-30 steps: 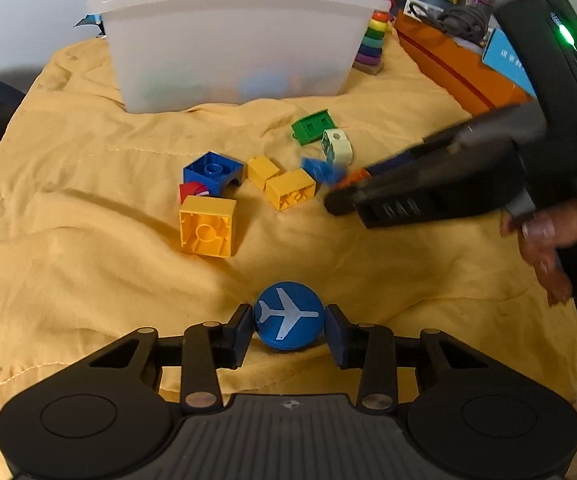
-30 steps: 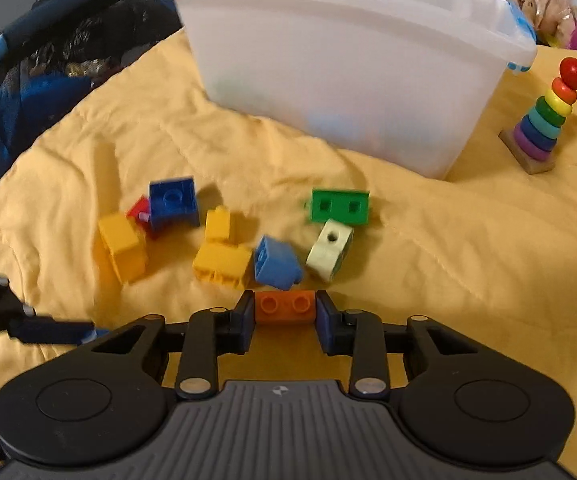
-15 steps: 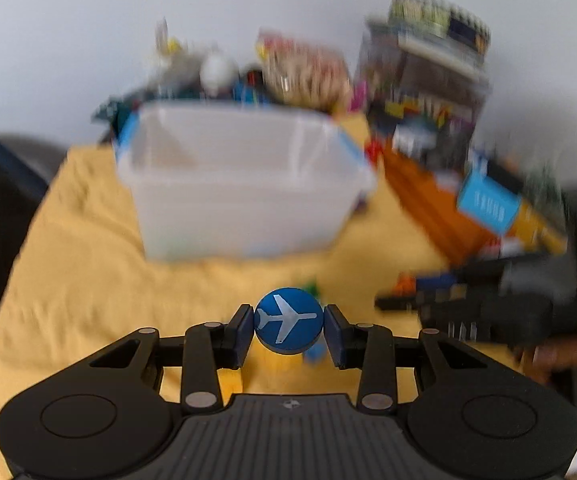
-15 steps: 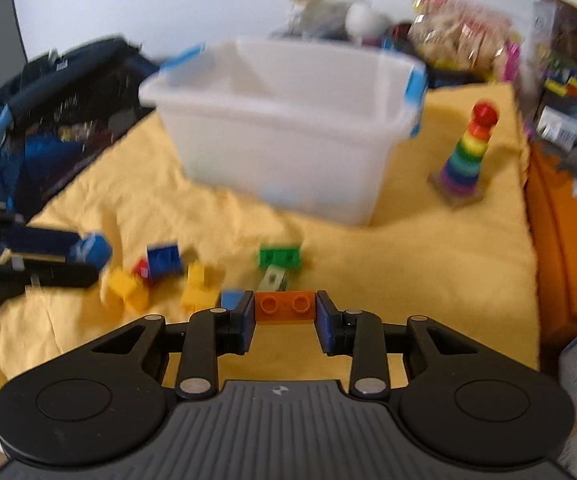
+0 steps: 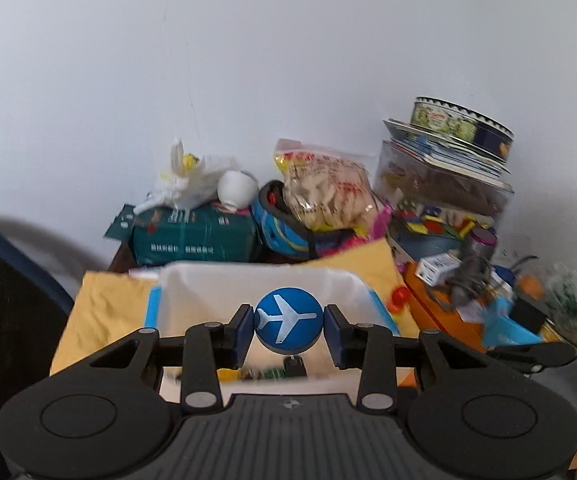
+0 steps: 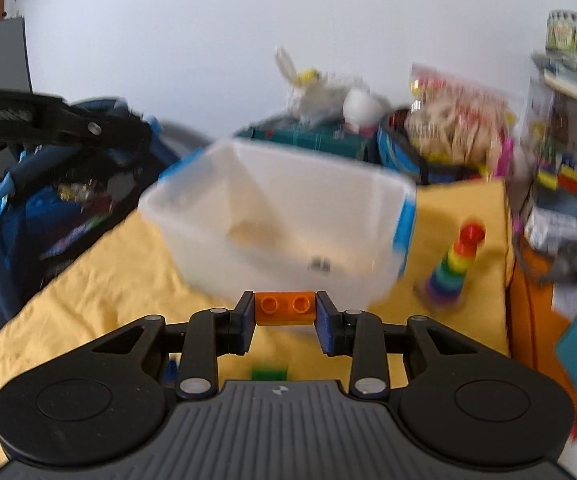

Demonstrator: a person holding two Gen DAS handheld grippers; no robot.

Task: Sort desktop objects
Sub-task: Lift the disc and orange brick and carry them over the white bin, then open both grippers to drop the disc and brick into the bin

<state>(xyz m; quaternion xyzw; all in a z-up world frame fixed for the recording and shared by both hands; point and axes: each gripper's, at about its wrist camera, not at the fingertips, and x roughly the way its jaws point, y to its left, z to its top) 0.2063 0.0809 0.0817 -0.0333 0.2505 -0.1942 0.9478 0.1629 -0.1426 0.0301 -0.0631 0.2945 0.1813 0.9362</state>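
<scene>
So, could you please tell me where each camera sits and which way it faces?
Left wrist: on the left gripper, looking over the clear bin at the wall clutter; its fingers clamp the blue airplane disc.
Right wrist: on the right gripper, facing the bin; its fingers clamp the orange brick.
Both views show the bin.

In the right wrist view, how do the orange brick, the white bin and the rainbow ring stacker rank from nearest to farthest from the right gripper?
1. orange brick: clamped between the right gripper fingers.
2. white bin: just ahead, centre.
3. rainbow ring stacker: farther, right of the bin.
</scene>
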